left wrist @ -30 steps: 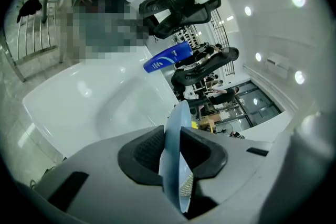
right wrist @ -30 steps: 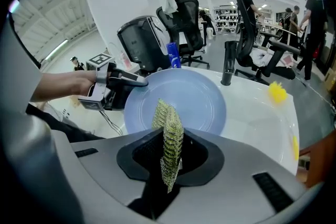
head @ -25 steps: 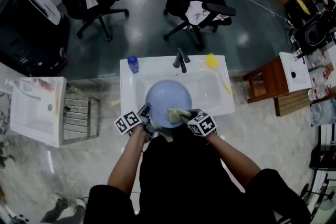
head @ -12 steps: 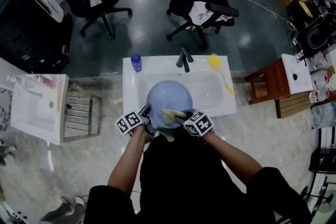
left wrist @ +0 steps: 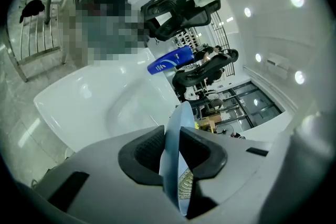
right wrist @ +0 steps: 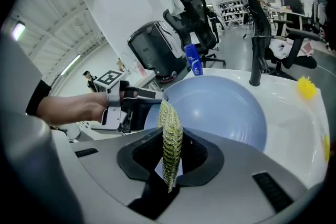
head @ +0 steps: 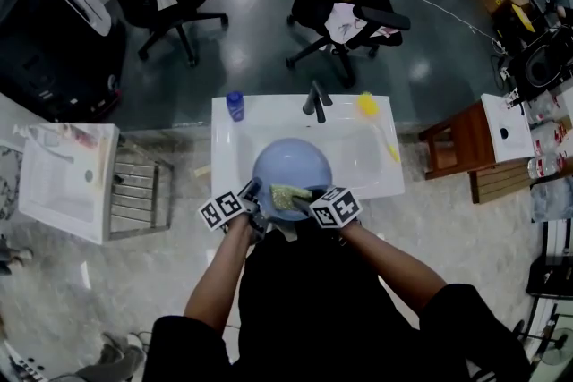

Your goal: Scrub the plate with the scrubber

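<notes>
Blue plate (head: pixel 291 164) sits in the white sink (head: pixel 224 148), over the front half of the basin. Left gripper (head: pixel 252 189) clamps the plate's front-left rim. Its jaws are narrow, pads (left wrist: pixel 144 152) pressing both faces, and they've just closed a touch tighter. Right gripper (head: pixel 303 201) is clamped on the green-yellow scrubber (head: pixel 286 195), which stands on edge between its jaws. The scrubber lies over the plate's front part, just beside the left gripper. Black faucet (head: pixel 313 103) is mid back edge of the sink, blue bottle (head: pixel 235 106) at the back-left corner, yellow item (head: pixel 365 105) toward the back-right.
</notes>
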### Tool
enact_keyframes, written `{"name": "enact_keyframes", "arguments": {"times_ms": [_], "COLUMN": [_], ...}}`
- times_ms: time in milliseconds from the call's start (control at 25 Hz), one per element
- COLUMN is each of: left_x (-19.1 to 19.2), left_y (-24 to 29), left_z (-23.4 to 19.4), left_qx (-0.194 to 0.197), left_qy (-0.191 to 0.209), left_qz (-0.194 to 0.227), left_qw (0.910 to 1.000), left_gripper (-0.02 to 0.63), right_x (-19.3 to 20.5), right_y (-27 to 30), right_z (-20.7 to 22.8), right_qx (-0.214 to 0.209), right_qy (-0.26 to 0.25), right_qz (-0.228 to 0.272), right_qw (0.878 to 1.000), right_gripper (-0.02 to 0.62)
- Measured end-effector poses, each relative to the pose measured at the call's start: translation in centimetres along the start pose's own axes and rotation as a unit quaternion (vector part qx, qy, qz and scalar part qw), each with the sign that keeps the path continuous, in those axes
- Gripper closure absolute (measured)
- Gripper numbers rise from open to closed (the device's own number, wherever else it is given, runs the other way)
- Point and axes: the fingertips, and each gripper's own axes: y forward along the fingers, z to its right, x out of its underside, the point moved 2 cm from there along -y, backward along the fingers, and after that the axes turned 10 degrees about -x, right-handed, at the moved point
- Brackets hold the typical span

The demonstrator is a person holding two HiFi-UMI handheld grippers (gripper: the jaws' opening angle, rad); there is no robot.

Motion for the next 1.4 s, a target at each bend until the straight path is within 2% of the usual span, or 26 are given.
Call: {"name": "enact_keyframes", "arguments": {"times_ms": [360,560,760,1160,1400], "left_x": [0.8,1.6,3.1,5.7,7.8], "left_y": [0.1,0.3,0.4,1.9,2.8], "left_z": [0.6,0.9,2.5,7.4,9.0], "left_qx": [0.003,0.007,0.014,0.000,-0.007], "left_qy": [0.015,0.008,0.003,0.064,0.071], "left_qz": [-0.005,-0.010,-0.010,-0.004,-0.003], "left_qw": [0.9999,0.9999,0.9999,0.9979,0.9974], "left_gripper": [0.534,0.543,0.548,0.548,0.546], "right_x": [-0.7,-1.3,-1.8,-1.8,-1.2], "right_y": [0.4,0.3,-0.7,-3.7,-5.0], "right_z": [0.2,1.4,3.5,7.9,9.8], "right_qx": [-0.021,-0.027,-0.013,-0.021,-0.015], "right_qy": [0.045,0.044,0.022,0.010,-0.019], "right_qz": [0.026,0.035,0.015,-0.045,-0.085], "right_qw": [0.998,0.998,1.000,0.999,0.996], "right_gripper": [0.532,0.532,0.532,0.531,0.529]}}
